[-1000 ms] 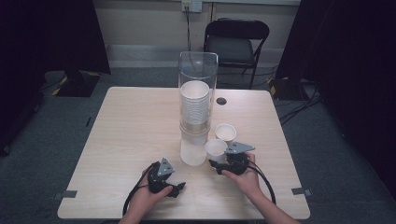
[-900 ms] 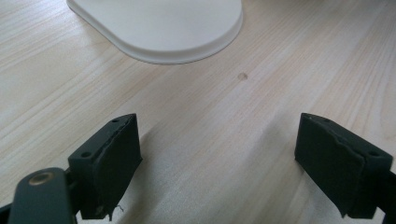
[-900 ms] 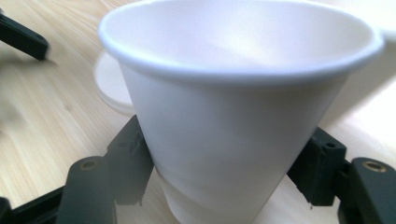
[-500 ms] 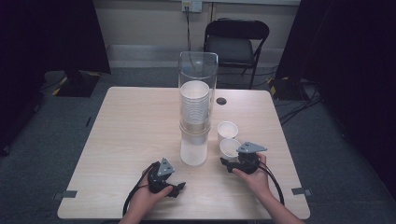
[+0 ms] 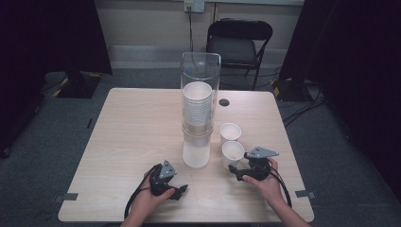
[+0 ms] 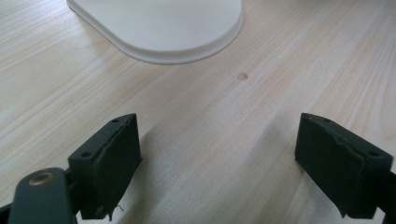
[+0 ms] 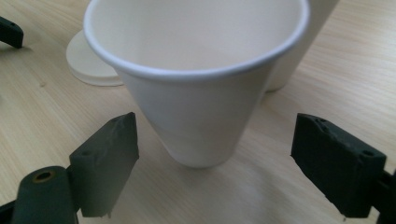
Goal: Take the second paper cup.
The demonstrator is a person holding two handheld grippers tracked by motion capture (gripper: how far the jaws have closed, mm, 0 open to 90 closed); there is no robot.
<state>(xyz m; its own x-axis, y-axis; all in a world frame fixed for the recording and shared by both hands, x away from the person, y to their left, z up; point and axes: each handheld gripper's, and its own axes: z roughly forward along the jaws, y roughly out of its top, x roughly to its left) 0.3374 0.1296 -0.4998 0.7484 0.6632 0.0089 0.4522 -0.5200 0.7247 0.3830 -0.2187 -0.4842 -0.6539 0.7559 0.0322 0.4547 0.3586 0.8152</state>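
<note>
Cup (image 7: 196, 93), plain white, between parted right tongs (image 7: 215, 163)

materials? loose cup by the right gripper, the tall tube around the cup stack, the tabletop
Loose cup: probably paper, matte white, with a rolled rim and thin wall.
Tall tube: clear plastic or possibly glass; the cup stack shows through it.
Tabletop: pale wood or wood-look laminate, with printed-looking straight grain and low sheen.
</note>
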